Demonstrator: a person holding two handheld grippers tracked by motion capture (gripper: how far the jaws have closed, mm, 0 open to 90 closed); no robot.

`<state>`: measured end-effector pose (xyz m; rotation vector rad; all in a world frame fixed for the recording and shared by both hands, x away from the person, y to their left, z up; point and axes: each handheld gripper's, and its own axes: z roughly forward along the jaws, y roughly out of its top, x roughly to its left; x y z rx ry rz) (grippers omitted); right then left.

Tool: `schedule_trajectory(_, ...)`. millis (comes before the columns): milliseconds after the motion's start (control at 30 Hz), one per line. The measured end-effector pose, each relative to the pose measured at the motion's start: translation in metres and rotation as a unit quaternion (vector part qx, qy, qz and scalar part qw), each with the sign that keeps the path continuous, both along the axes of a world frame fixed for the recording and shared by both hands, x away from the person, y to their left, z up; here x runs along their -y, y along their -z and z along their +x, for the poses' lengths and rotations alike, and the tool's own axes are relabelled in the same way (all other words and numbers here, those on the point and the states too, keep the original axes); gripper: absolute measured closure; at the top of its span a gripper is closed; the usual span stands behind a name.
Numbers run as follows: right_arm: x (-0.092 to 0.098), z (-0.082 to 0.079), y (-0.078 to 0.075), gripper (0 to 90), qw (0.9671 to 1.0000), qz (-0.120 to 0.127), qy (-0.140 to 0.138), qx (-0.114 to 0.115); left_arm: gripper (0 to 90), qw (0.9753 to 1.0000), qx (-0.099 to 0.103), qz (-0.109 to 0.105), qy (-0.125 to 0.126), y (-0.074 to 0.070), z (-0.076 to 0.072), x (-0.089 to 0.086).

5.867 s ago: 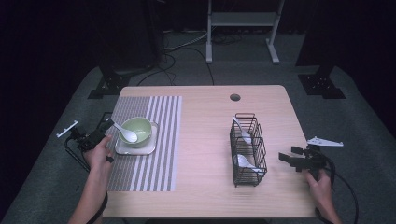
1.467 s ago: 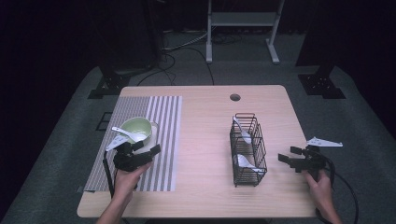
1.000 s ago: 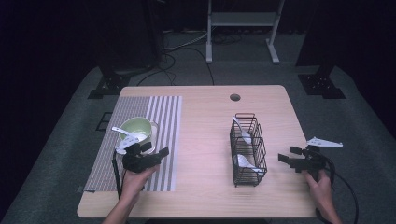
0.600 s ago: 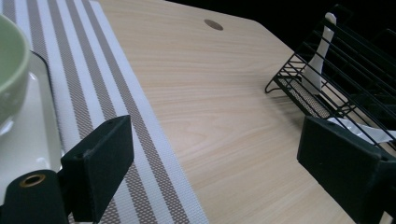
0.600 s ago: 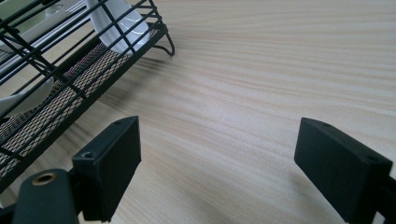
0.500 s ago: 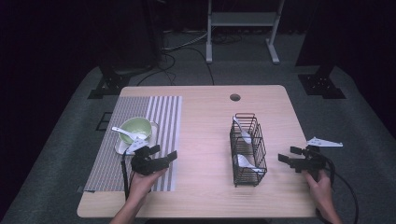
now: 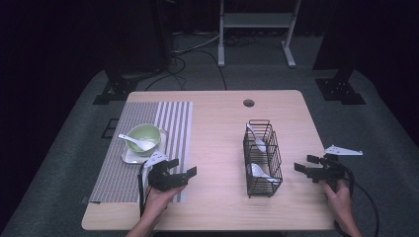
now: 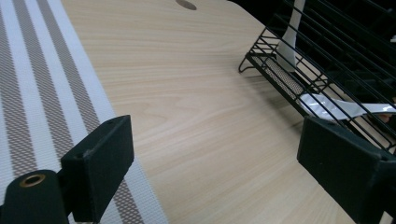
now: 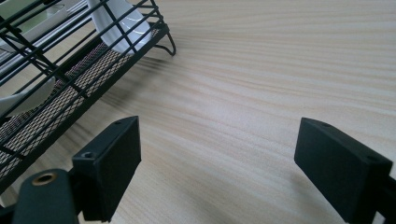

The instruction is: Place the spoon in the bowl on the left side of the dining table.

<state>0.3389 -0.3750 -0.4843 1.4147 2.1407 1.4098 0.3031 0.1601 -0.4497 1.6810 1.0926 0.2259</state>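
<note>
A pale green bowl holding a white spoon rests on a white square plate on the striped placemat. A black wire basket stands right of centre with two white spoons inside. My left gripper is open and empty at the placemat's right edge, pointing toward the basket. In its own view the left gripper hovers over bare wood. My right gripper is open and empty just right of the basket, low over the table.
A round cable hole sits near the table's far edge. A white bracket lies past the table's right edge. Bare wood stretches between placemat and basket. A metal stand and cables are on the floor behind.
My left gripper has moved right and nearer, from beside the bowl to the placemat's right edge, and it points at the basket. The right gripper has stayed put.
</note>
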Motion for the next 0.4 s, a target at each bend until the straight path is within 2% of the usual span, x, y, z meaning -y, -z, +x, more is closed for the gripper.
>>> schedule_trajectory(200,0.0,-0.001,0.0,13.6,1.0,0.001,-0.001,0.001,9.9,0.9998,0.005,0.01,0.014,0.006,-0.006,0.008)
schedule_trajectory(400,0.0,-0.001,0.0,13.5,1.0,-0.004,-0.002,0.003,9.9,0.9989,0.006,0.031,0.036,0.014,-0.016,0.018)
